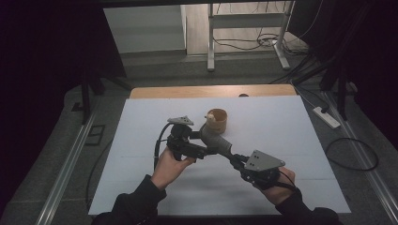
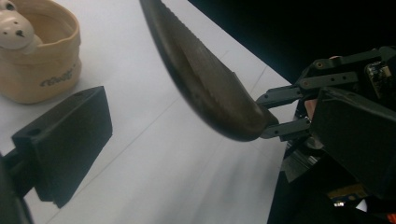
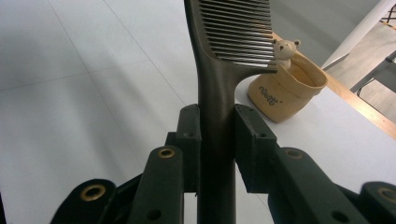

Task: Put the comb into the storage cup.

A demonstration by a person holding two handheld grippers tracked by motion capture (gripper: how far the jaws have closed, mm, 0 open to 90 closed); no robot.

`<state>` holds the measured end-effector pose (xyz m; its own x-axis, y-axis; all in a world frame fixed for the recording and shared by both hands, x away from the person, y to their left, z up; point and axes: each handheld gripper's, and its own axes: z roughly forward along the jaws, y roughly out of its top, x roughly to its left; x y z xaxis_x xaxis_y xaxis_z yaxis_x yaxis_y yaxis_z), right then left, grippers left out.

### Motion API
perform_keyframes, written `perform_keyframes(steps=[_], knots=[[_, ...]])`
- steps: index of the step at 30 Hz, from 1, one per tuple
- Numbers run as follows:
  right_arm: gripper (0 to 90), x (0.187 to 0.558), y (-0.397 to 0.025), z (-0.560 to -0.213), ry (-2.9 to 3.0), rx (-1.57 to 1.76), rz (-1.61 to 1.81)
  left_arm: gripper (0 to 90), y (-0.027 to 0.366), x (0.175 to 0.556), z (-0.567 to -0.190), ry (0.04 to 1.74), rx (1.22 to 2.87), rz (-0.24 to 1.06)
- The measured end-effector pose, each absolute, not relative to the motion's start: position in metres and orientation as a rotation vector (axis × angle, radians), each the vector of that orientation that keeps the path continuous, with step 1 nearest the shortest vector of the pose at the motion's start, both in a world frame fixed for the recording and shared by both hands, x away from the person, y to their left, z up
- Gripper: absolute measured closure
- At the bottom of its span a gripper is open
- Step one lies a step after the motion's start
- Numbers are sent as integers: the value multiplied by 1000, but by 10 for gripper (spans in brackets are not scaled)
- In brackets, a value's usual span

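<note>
A: Nearest the high camera, two sleeved forearms were seen at the bottom edge, over the white tabletop (image 1: pixel 141 187). What was held?

B: A dark comb (image 3: pixel 219 70) was clamped by its handle between the closed jaws of the right gripper (image 3: pixel 217 135), lifted off the tabletop and pointed toward the tan pouch (image 1: pixel 217 121). The left gripper (image 1: pixel 212 151) was placed against the comb's middle; its near jaw was seen standing off from the comb, so nothing was judged to be gripped by it.

A: How far along was the work judged?

B: The pick-up was done; placing the comb in the pouch was probably left.

A: What was shown differently between views?

B: The comb's teeth and the small bear figure (image 3: pixel 284 48) on the pouch rim were shown clearly in the right gripper view; the overall layout was given by the high view.
</note>
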<state>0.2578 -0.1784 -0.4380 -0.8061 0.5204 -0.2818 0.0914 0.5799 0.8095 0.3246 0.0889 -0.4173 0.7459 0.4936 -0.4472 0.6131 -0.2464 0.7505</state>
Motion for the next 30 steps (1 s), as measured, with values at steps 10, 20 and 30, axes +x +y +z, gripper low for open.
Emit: perform_keyframes(steps=[10, 20, 30], knots=[[723, 258, -177, -439, 2313, 475, 1132, 165, 93, 324, -415, 848, 1893, -184], [723, 259, -177, -440, 2305, 468, 1120, 546, 99, 326, -419, 873, 1860, -313], [723, 258, -176, -441, 2308, 456, 1120, 725, 103, 330, -425, 898, 1784, -418]])
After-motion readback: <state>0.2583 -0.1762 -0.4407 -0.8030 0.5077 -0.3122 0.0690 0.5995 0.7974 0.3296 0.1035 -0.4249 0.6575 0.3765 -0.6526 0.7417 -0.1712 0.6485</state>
